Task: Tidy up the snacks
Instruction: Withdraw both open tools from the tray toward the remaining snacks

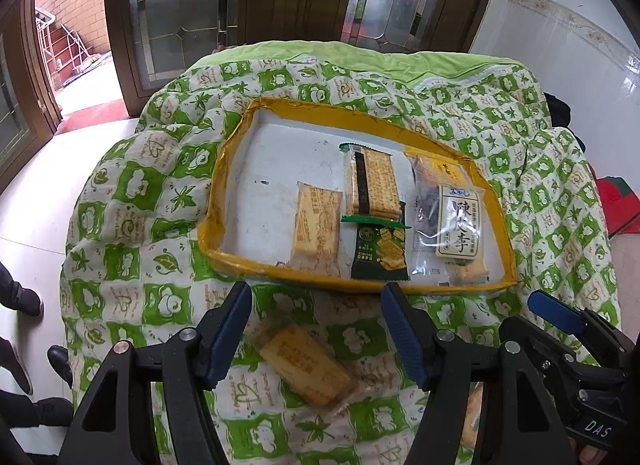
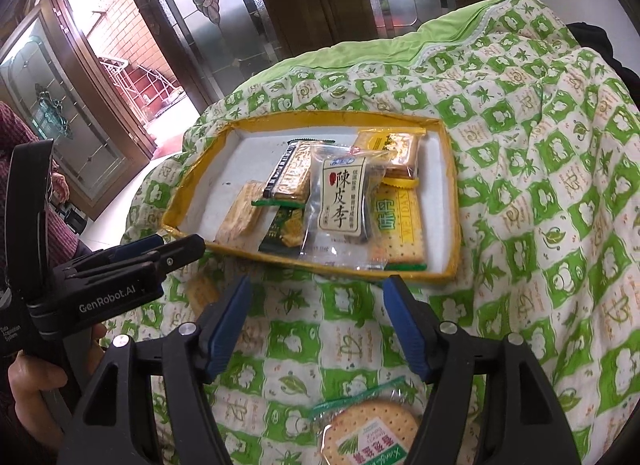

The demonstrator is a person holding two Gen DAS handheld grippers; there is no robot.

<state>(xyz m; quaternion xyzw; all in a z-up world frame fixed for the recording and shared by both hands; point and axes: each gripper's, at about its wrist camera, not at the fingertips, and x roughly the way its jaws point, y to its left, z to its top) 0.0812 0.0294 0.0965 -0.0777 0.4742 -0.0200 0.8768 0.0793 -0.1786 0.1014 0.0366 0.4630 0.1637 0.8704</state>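
Observation:
A shallow tray with a yellow rim (image 1: 224, 169) (image 2: 332, 120) sits on the quilt and holds several snack packets. Among them are a clear prune packet with a white label (image 1: 458, 225) (image 2: 340, 197), a dark green cracker packet (image 1: 380, 253) and an orange biscuit packet (image 1: 316, 225). My left gripper (image 1: 316, 329) hangs open just short of the tray's near rim. An orange biscuit packet (image 1: 308, 365) lies loose on the quilt beneath it. My right gripper (image 2: 318, 305) is open too, with a round cracker packet (image 2: 368, 433) lying on the quilt below, near its base.
A green-and-white quilt (image 1: 140, 193) covers the rounded table and falls away at its edges. Glass-panelled wooden doors (image 1: 180, 17) stand behind. Shoes (image 1: 24, 297) rest on the floor at left. A hand (image 2: 32, 385) holds the left gripper (image 2: 140, 261).

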